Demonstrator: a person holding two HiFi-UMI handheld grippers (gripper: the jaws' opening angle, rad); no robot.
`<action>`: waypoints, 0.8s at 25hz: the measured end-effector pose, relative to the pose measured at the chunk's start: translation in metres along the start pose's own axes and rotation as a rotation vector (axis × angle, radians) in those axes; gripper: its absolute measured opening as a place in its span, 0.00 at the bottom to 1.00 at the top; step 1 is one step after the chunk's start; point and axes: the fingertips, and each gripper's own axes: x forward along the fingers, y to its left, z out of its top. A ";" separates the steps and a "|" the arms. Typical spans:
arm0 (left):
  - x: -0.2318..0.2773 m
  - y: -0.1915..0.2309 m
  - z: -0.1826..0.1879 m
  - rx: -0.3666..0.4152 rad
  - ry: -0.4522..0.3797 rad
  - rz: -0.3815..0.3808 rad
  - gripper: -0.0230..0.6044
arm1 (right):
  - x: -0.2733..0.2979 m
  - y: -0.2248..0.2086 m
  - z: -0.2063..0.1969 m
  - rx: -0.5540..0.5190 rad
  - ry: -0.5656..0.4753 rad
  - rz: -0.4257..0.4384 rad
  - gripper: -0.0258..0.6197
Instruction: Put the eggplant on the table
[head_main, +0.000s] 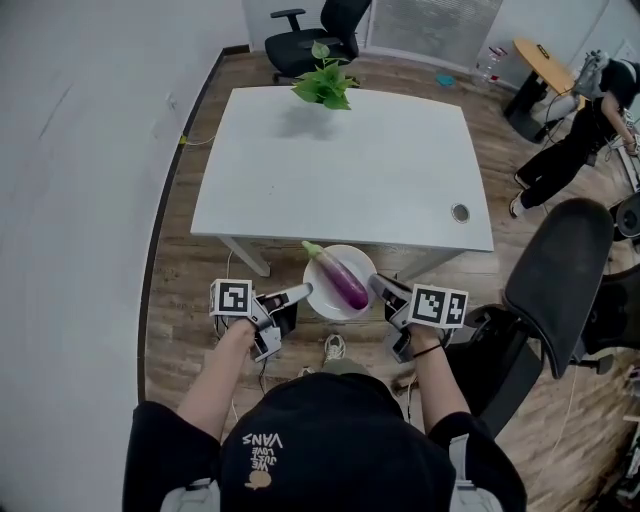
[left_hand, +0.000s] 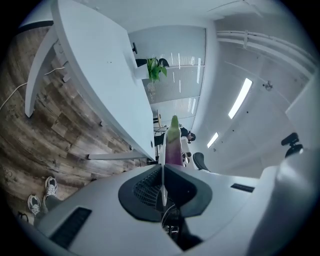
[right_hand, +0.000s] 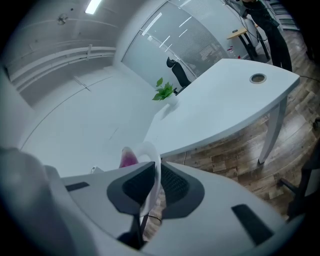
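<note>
Purple eggplant (head_main: 343, 281) lies on plate (head_main: 322, 299) gripped by left fingers (head_main: 292, 294) and right fingers (head_main: 383, 287).

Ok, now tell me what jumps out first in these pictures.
The purple eggplant stands out first. It lies on a white plate held in the air at the near edge of the white table. The left gripper and right gripper are each clamped on the plate's rim from opposite sides. At the table's far edge stands a small green plant.
</note>
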 end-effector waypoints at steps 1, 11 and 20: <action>0.003 0.002 0.008 0.012 -0.002 0.009 0.07 | 0.004 -0.002 0.007 -0.002 0.001 0.001 0.11; 0.038 0.007 0.057 0.024 -0.019 0.022 0.07 | 0.026 -0.024 0.063 -0.018 0.015 0.014 0.11; 0.052 0.020 0.106 0.016 -0.008 0.028 0.07 | 0.060 -0.036 0.098 -0.006 0.007 0.003 0.11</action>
